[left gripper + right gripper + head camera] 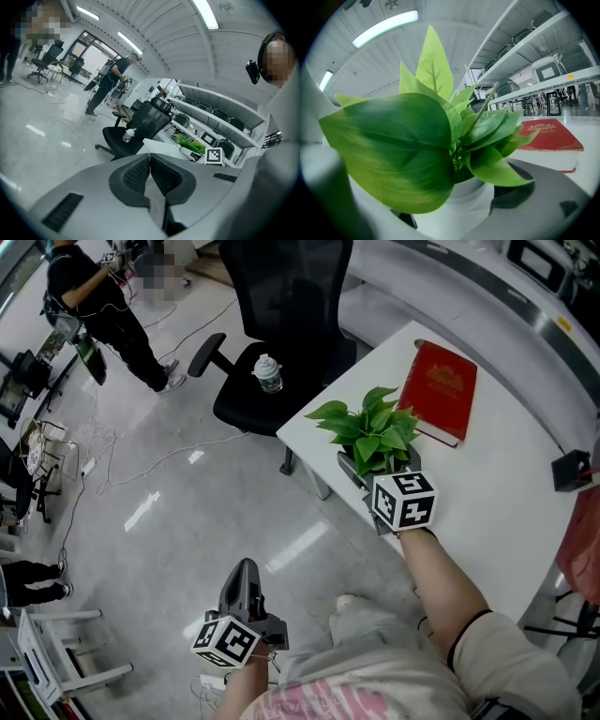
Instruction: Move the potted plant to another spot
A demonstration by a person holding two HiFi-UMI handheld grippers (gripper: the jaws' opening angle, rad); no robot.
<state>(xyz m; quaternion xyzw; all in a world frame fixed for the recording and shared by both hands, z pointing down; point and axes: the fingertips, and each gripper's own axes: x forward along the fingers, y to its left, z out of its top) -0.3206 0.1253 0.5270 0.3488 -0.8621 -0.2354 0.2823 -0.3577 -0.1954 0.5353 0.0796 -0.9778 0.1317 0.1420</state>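
The potted plant, green leaves in a small white pot, stands near the left edge of the white table. My right gripper has a jaw on each side of the pot. In the right gripper view the white pot fills the gap between the dark pads and meets both, while big leaves hide most of the scene. My left gripper hangs low over the floor, away from the table, its jaws shut together and empty.
A red book lies on the table just behind the plant. A black office chair with a water bottle on its seat stands off the table's corner. Cables trail over the floor, and a person stands far off.
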